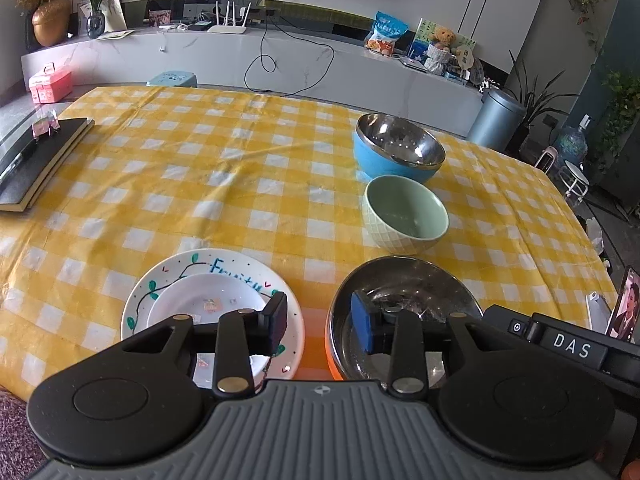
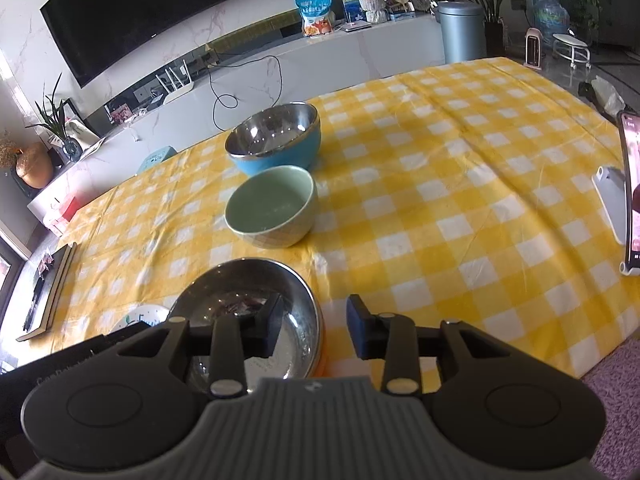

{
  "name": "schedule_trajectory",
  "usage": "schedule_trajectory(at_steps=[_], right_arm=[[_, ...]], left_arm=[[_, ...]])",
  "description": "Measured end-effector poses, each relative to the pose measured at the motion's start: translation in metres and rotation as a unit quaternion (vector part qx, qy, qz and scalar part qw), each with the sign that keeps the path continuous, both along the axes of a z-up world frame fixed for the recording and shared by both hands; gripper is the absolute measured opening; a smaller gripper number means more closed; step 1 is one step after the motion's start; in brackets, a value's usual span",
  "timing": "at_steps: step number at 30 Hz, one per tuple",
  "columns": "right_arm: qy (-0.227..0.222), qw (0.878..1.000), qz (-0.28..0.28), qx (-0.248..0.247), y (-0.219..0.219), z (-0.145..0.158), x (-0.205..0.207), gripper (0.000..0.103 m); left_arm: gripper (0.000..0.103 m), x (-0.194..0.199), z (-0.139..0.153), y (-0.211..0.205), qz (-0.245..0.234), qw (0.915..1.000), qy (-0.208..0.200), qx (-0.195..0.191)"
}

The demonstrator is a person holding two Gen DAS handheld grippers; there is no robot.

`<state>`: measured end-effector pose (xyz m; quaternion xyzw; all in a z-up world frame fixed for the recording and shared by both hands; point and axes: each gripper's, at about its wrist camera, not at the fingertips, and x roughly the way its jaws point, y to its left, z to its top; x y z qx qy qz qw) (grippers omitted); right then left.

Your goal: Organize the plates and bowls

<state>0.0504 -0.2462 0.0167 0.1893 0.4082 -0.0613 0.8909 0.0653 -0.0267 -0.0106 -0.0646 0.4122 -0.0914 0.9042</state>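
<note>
As both tongs gape | steel bowl (image 2: 248,304) hugs table edge (image 2: 520,360)

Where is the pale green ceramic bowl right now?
The pale green ceramic bowl sits right of centre in both views, between the blue steel-lined bowl and the orange-sided steel bowl.

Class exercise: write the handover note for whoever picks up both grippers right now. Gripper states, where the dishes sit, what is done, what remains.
Left gripper: open, empty, between the plates and the orange bowl.
Right gripper: open, empty, astride the orange bowl's rim.
Done: small white plate stacked on the painted plate.
Left: orange bowl, green bowl and blue bowl stand separate in a row; nest them.
</note>
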Motion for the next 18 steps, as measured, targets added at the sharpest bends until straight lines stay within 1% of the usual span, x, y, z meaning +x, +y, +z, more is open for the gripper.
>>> schedule_trajectory(at_steps=[5,9,14,18], right_arm=[[-0.006,1.000,-0.001,-0.005,-0.003,0.005,0.006,0.035],[-0.014,1.000,-0.002,-0.017,-0.005,0.013,0.013,0.035],[-0.026,0.999,0.007,-0.033,-0.005,0.022,0.028,0.037],[-0.027,0.999,0.014,-0.039,-0.009,0.023,0.044,0.037]], left_arm=[[0.041,0.011,0.011,-0.004,-0.013,0.9997,-0.014,0.015],[0.041,0.021,0.017,-0.010,-0.026,0.9995,-0.012,0.016],[0.041,0.036,0.024,-0.021,-0.047,0.9984,-0.019,0.027],[0.041,0.052,0.029,-0.028,-0.059,0.9974,-0.023,0.035]])
